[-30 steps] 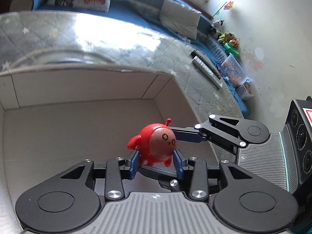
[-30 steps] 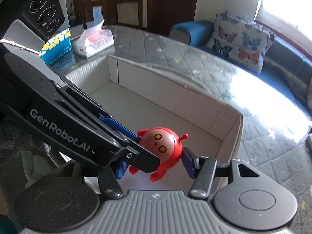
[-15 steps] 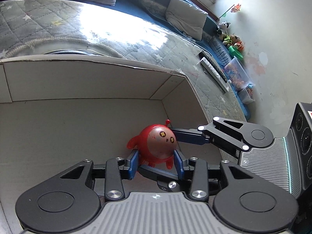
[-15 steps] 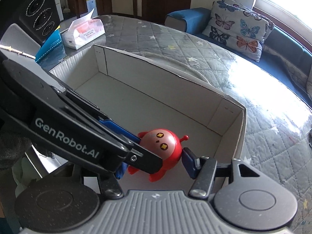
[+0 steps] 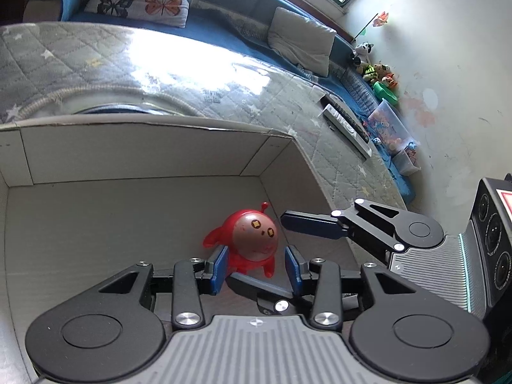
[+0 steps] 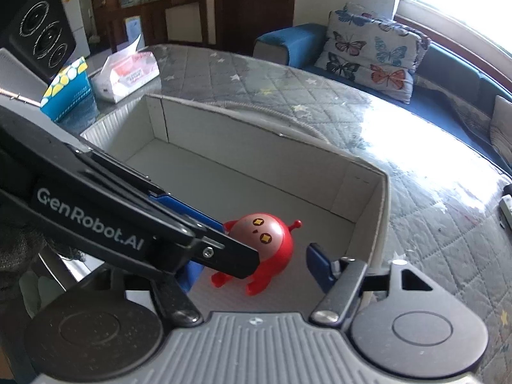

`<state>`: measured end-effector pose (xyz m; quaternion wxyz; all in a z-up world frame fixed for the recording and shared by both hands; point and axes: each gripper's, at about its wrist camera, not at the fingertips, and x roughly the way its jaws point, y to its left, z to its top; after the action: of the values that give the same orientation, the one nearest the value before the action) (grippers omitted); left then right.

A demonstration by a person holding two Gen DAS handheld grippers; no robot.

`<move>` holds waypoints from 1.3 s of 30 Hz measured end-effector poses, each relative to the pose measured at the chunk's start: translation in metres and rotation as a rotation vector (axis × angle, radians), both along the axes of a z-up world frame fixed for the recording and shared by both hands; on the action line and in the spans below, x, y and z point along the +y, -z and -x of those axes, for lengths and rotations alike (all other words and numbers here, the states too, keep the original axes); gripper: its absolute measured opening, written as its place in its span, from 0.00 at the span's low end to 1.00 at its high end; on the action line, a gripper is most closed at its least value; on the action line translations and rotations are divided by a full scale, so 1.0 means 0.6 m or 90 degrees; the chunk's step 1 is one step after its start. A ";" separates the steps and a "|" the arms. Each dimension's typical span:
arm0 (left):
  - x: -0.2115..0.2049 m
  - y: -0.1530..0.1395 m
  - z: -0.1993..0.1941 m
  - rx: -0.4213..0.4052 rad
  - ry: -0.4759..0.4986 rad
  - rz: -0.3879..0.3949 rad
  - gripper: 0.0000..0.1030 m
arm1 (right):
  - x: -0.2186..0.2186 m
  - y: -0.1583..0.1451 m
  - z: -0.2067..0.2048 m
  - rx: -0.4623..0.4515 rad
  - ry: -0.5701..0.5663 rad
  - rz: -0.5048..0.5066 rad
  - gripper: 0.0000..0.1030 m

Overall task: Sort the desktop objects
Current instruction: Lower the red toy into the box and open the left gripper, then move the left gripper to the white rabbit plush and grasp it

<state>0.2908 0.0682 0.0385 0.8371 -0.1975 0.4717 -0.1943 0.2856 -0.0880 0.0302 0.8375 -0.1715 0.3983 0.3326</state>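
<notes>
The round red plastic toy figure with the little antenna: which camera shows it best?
The right wrist view: the red toy figure shows face, antenna and feet on the cardboard box floor. The left wrist view has its lower body hidden between blue pads.

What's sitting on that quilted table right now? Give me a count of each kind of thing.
Cardboard box: 1
Red toy figure, inside the box: 1
Tissue packs: 2, a white one and a blue one
Remote controls: 2
Total: 6
</notes>
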 end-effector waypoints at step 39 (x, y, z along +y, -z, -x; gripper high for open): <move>0.003 -0.053 0.230 -0.127 -0.029 -0.031 0.40 | -0.105 -0.020 0.251 -0.052 0.031 -0.108 0.89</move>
<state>0.1530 0.0702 0.0701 0.8885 -0.1673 0.3864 -0.1825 0.1350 -0.1508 0.0422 0.8722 -0.1036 0.3384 0.3377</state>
